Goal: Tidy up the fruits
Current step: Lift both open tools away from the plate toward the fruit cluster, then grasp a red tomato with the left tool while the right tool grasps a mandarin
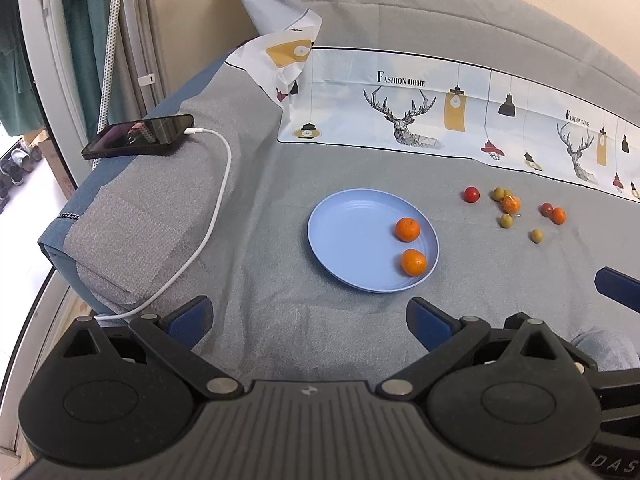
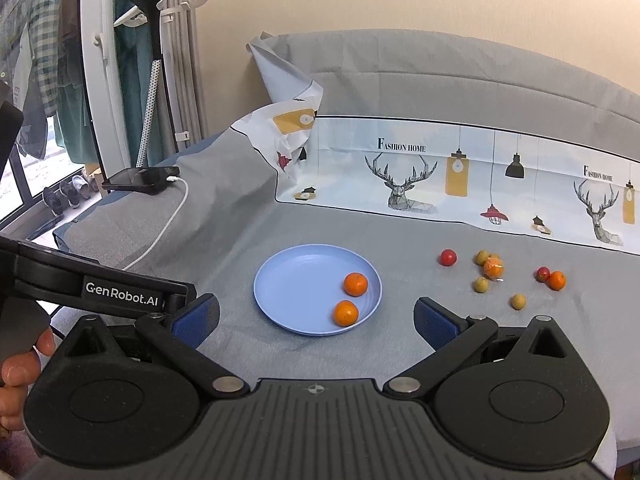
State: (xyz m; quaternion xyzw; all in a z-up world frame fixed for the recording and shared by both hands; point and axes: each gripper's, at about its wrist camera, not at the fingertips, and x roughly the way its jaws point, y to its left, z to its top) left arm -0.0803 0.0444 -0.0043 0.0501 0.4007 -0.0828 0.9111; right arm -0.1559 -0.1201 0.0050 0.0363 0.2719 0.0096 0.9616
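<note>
Both grippers hang wide open and empty over the near edge of a grey cloth: the left gripper (image 1: 310, 322) and the right gripper (image 2: 316, 320) each show blue pads spread far apart with nothing between them. A blue plate (image 2: 288, 280) lies in the middle of the cloth and already carries two oranges (image 2: 355, 284) on its right side, one close behind the other. The loose fruit lies to the right of the plate and well apart from it: a red tomato (image 2: 448, 257) nearest the plate, a cluster of small green fruits (image 2: 481, 257) around a wrapped orange piece (image 2: 493, 269), and farther right a second small orange (image 2: 556, 280) touching another red fruit (image 2: 543, 274). The risks here seem to come from the fruit itself. It is round and small, so a pad that lands off centre could send one rolling across the soft cloth. The clustered pieces sit so close that closing on one may nudge its neighbours. Dropping fruit onto the shallow plate could knock the oranges over the rim. At far left a phone (image 2: 136, 179) and its white cable (image 2: 168, 216) lie clear of the work.
</note>
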